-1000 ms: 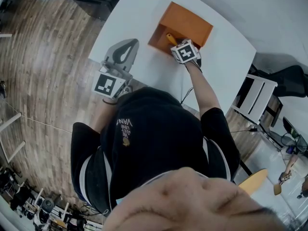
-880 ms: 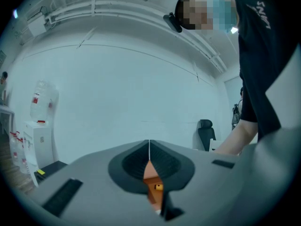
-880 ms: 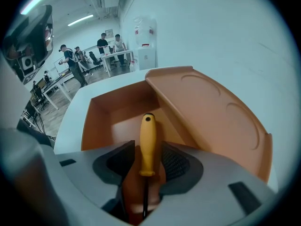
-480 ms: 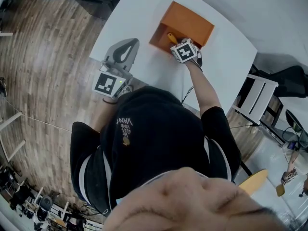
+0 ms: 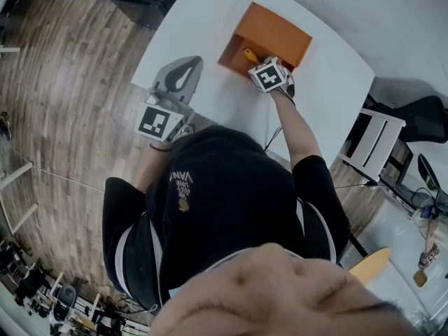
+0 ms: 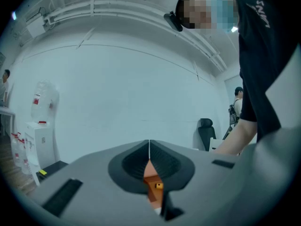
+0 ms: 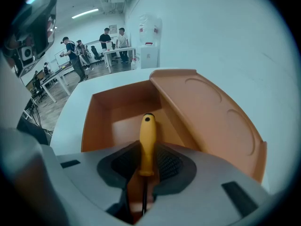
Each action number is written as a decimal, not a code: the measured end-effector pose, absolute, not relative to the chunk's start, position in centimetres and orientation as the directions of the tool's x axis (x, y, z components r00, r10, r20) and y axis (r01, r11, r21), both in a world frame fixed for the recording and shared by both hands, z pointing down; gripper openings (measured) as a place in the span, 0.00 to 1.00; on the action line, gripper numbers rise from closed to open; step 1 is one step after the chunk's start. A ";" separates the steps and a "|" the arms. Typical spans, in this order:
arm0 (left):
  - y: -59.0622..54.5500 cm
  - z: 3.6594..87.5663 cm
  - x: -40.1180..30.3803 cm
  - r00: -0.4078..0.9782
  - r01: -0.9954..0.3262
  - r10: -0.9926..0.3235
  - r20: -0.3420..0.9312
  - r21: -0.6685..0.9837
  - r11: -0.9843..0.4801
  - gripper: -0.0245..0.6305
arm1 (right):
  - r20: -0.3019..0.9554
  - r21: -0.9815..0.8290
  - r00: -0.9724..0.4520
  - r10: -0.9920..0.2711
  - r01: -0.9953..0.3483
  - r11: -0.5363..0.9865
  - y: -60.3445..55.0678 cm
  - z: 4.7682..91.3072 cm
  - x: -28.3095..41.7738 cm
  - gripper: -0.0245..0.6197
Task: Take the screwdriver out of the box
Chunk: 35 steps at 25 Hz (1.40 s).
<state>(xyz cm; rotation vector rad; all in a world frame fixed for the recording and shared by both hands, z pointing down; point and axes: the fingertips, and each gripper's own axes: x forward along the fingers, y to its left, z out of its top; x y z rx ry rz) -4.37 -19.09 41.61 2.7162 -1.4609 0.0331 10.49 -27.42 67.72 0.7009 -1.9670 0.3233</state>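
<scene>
I'm at the grasp step: the screwdriver [image 7: 147, 140] is not yet out of the orange box [image 7: 96, 121], which sits open on the white table [image 5: 203, 19] with its lid leaning back to the right. The tool is inside the box. Its yellow handle points toward the far wall and its dark shaft runs back toward my right hand-held gripper [image 7: 146, 166].

That gripper reaches steeply down into the box. Its jaws have just been closing, with the handle between them. In the right gripper view the ribbed pads look seated against both sides of the handle, so I read it as gripping the screwdriver at roughly half its spread. I can't tell whether the tool is off the box floor yet.

As I judge it, the next move calls for a firm hold and a straight lift, up over the near wall without the tip catching the rim (the lid leaves little room on the right).

The left hand-held gripper [image 6: 149, 147] is held level beside the box, apart from it. Its jaws meet at the tips and hold nothing.
</scene>
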 end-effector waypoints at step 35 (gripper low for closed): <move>-17.3 41.3 -4.9 0.612 -0.791 -0.790 0.038 0.011 -0.612 0.06 | 0.745 0.135 -0.411 -0.525 -0.678 0.722 -25.6 61.1 10.4 0.20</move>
